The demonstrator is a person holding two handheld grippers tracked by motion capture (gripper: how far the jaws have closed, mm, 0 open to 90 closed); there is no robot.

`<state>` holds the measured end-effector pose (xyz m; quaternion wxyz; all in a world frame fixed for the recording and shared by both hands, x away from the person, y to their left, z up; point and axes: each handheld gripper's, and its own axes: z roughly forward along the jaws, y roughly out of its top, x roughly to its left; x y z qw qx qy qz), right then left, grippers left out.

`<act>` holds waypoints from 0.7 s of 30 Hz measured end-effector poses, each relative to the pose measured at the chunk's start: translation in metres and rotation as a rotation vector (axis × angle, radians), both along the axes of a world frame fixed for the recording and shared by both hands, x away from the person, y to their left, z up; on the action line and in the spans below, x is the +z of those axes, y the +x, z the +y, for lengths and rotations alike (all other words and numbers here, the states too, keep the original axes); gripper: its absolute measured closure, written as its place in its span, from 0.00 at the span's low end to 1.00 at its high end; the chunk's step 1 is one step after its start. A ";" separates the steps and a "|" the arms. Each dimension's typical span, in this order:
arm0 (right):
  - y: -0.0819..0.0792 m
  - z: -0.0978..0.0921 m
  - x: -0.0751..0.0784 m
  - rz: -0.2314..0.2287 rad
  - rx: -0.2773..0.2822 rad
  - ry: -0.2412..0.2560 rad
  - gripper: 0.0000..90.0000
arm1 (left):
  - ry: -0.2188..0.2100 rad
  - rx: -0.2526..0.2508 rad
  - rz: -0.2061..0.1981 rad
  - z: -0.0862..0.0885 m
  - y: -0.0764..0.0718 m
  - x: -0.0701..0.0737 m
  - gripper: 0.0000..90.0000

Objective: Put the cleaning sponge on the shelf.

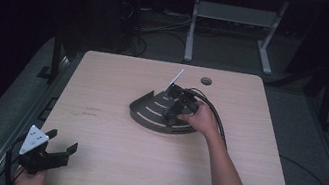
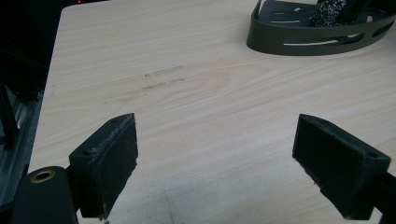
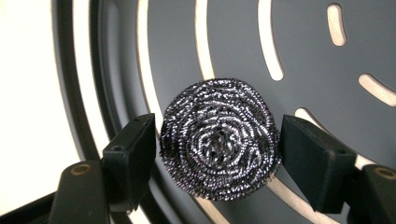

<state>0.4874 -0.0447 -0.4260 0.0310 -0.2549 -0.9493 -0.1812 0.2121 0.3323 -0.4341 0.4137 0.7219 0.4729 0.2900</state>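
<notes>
- A steel-wool scourer (image 3: 219,140), round and coiled, is seen in the right gripper view between the two black jaws of the right gripper (image 3: 219,149).
- The jaws are set close on either side of the scourer, the left pad touching its edge and the right pad at its rim; whether it is firmly squeezed cannot be told.
- The scourer is located over a dark slotted tray (image 3: 303,56), a fan-shaped metal piece with curved slots through which the table shows.
- In the high view the right gripper (image 1: 175,107) is held by the right hand (image 1: 204,120) over the tray (image 1: 146,115), near the middle of the wooden table (image 1: 109,139).
- A thin white stick (image 1: 174,80) is seen rising at a slant from the far edge of the tray.
- The left gripper (image 1: 62,144) is held low at the near left corner of the table, well apart from the tray.
- Its jaws are spread wide, with bare table (image 2: 210,116) between them in the left gripper view.
- The tray (image 2: 299,42) and a part of the scourer (image 2: 327,14) are seen at the top right of that view.
</notes>
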 end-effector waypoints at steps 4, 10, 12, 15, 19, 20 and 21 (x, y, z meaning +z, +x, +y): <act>-0.002 -0.001 0.003 -0.007 0.001 0.001 0.30 | 0.001 -0.001 0.002 0.000 0.000 0.000 0.15; -0.003 -0.003 0.009 -0.017 -0.001 0.021 0.28 | 0.001 -0.002 0.002 0.000 0.000 0.000 0.15; -0.004 -0.005 0.012 -0.023 -0.008 0.027 0.28 | 0.002 -0.005 0.003 0.000 0.000 0.000 0.15; -0.005 -0.007 0.015 -0.023 -0.012 0.033 0.26 | 0.002 -0.004 0.002 -0.001 0.000 0.000 0.15; -0.009 -0.010 0.019 -0.042 -0.013 0.045 0.25 | 0.004 -0.004 0.002 -0.002 0.000 0.000 0.15; -0.010 -0.011 0.020 -0.042 -0.014 0.054 0.25 | 0.004 -0.005 0.002 -0.002 -0.001 0.000 0.15; -0.011 -0.012 0.021 -0.042 -0.012 0.057 0.25 | 0.004 -0.005 0.001 -0.002 -0.001 0.000 0.15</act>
